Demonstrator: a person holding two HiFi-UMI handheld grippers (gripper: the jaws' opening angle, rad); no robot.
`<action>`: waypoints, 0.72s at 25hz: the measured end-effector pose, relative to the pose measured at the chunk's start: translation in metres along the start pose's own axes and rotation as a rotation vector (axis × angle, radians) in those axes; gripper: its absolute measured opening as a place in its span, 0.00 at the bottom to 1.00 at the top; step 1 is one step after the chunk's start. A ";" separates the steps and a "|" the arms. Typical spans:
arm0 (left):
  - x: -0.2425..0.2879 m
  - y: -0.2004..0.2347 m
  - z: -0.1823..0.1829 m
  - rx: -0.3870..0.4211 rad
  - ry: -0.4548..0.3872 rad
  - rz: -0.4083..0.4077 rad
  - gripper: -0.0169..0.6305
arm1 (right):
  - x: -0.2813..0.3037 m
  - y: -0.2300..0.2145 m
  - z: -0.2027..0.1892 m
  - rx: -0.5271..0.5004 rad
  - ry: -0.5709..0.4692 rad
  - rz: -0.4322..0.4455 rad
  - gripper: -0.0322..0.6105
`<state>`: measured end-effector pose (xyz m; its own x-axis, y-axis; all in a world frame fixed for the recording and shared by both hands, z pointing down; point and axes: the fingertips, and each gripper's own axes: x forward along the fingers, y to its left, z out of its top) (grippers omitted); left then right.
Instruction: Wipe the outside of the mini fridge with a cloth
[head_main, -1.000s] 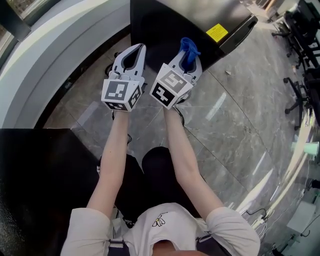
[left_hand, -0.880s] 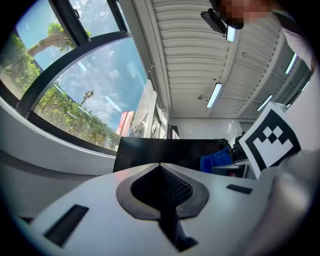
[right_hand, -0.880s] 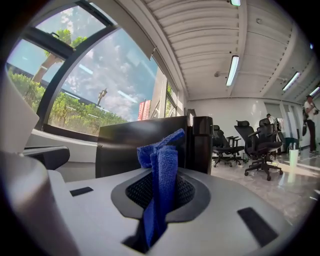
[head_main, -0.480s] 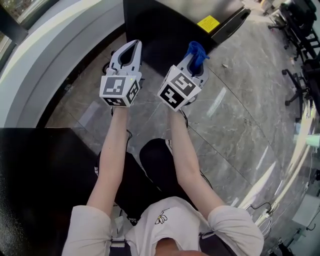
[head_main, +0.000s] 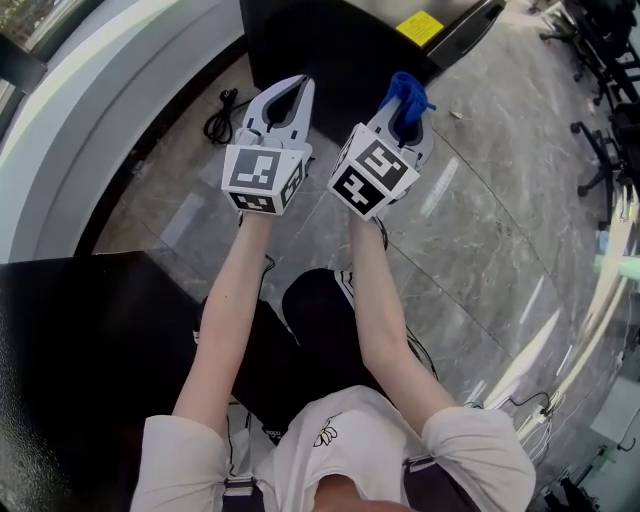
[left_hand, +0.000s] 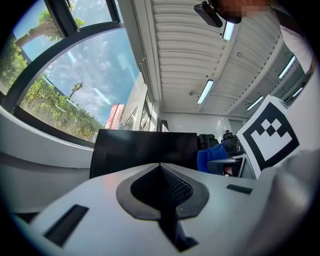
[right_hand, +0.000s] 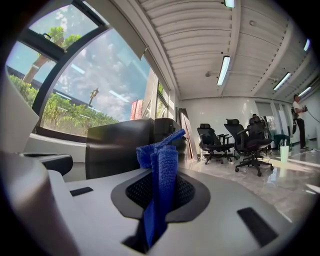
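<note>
Ahead of both grippers, the black mini fridge (head_main: 330, 40) is seen standing on the grey stone floor (head_main: 480, 200), with a yellow label (head_main: 421, 27) on it. It is kept apart from both grippers. Left gripper (head_main: 292, 88) is held with its jaws pressed together and nothing between them. Right gripper (head_main: 410, 112) is clamped on a blue cloth (right_hand: 161, 165), which is bunched upright between the jaws and sticks out past the tips. Grippers are held side by side, pointed toward the fridge. A black cable (head_main: 222, 105) is coiled on the floor left of the fridge.
</note>
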<state>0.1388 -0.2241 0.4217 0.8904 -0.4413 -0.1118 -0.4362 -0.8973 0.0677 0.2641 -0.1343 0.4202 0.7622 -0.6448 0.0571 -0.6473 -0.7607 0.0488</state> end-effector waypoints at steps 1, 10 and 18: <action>0.000 0.000 0.000 -0.009 -0.001 0.002 0.03 | 0.000 -0.001 -0.001 0.002 0.001 -0.004 0.15; -0.011 0.033 0.002 -0.071 -0.014 0.104 0.03 | -0.013 0.019 0.006 0.076 -0.025 0.028 0.15; -0.023 0.090 0.012 -0.009 -0.037 0.219 0.03 | 0.002 0.090 0.005 0.093 -0.079 0.163 0.15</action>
<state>0.0775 -0.2945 0.4185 0.7692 -0.6258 -0.1293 -0.6173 -0.7800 0.1032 0.2073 -0.2038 0.4200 0.6481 -0.7613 -0.0217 -0.7613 -0.6467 -0.0476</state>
